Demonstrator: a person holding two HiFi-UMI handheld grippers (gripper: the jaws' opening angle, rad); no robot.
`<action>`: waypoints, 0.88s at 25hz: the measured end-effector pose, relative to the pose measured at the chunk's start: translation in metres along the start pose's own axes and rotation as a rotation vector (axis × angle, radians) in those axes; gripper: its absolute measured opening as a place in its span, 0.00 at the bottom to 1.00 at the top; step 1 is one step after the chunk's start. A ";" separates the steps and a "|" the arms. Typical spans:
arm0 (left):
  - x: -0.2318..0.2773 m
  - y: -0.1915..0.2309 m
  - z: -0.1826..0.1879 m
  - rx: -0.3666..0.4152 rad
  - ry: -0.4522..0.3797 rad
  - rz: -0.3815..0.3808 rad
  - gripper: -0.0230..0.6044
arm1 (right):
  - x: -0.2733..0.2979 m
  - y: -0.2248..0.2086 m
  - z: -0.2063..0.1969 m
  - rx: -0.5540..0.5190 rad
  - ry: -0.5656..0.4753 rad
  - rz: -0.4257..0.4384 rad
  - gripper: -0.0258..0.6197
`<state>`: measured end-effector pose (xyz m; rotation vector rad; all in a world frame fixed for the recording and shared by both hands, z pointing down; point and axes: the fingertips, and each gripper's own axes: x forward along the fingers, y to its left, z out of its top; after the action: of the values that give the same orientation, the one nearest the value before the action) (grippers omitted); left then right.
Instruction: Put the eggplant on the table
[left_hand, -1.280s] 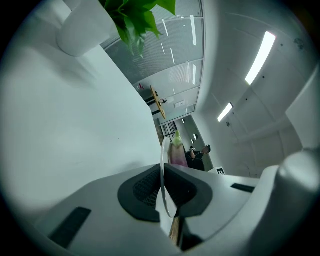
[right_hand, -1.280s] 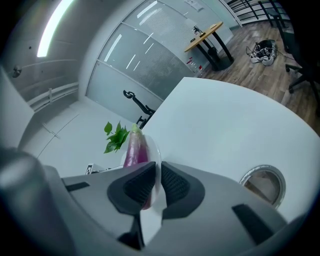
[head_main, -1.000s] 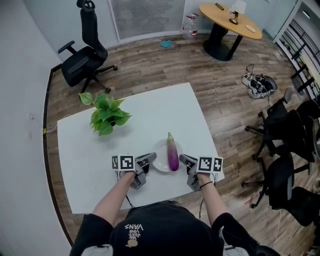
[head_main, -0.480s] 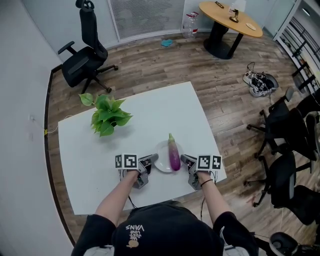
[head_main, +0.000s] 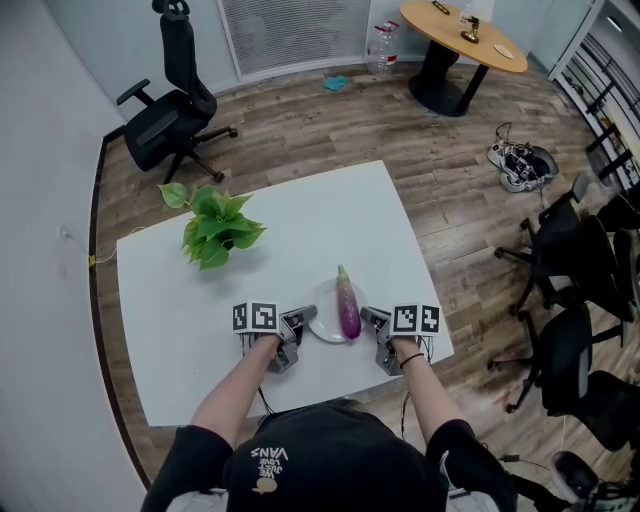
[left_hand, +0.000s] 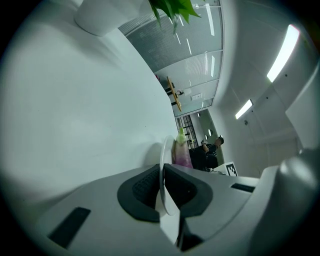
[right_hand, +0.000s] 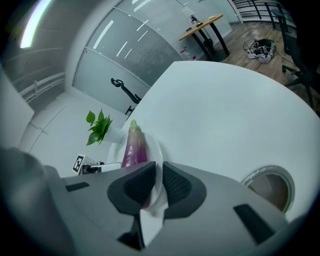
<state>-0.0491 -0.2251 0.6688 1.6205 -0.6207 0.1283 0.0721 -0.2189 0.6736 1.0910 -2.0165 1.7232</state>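
while eggplant (head_main: 347, 308) rests on plate (head_main: 322, 320), left gripper (head_main: 306, 315) and right gripper (head_main: 368, 316) pinch its rim

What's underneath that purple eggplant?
A white plate, its rim pinched on either side by the left tongs and right tongs. The plate's middle, right beneath the eggplant, is covered.

Leafy potted plant (head_main: 215, 228), black office chair (head_main: 170, 110), round wooden table (head_main: 462, 40)

Left tongs (head_main: 303, 316) and right tongs (head_main: 371, 317), both clamped on plate (head_main: 324, 323) rim.
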 end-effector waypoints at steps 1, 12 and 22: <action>0.001 0.001 0.000 -0.006 0.005 0.006 0.08 | 0.001 -0.001 0.000 0.000 0.006 -0.008 0.10; 0.005 0.005 -0.003 -0.002 0.046 0.106 0.08 | 0.003 -0.005 0.000 0.002 0.043 -0.046 0.10; 0.001 0.008 -0.003 0.013 0.046 0.146 0.09 | 0.005 -0.007 -0.004 0.001 0.064 -0.063 0.10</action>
<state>-0.0513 -0.2223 0.6771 1.5801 -0.7039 0.2764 0.0729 -0.2171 0.6827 1.0746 -1.9226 1.7064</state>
